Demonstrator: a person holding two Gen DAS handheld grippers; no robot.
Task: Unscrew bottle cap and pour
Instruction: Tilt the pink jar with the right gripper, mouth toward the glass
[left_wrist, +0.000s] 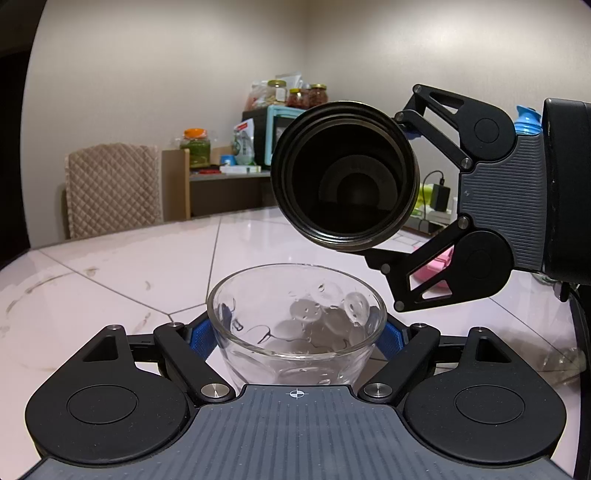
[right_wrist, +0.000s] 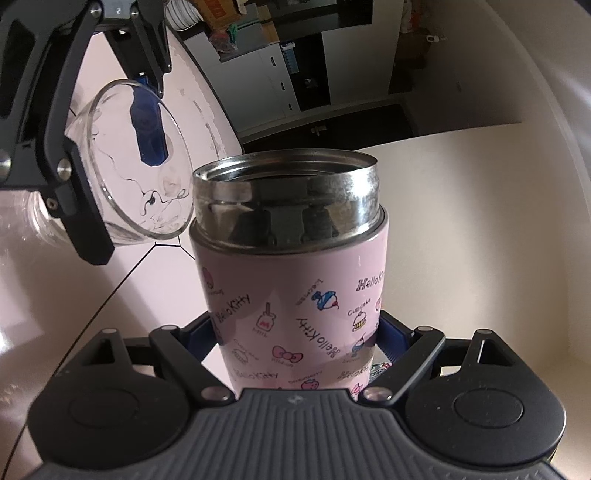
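Plain pale walls (left_wrist: 166, 74) meet in a corner behind a white marble-look table (left_wrist: 110, 266) with dark seams. A chair (left_wrist: 114, 188) under a quilted beige cover stands at its far edge — beside it a wooden shelf (left_wrist: 221, 184) crowded with jars (left_wrist: 195, 146) and packets. Opposite, white cabinets (right_wrist: 266, 74) flank dark recesses.

The bottle (right_wrist: 291, 295) is pale pink with little Hello Kitty doodles and black lettering, shiny steel neck, dark inside. Glass bowl (left_wrist: 295, 325) is clear with droplets. Both tools are black and grey with blue pads (right_wrist: 149, 125). Counter (left_wrist: 129, 266) is glossy white with thin dark lines.
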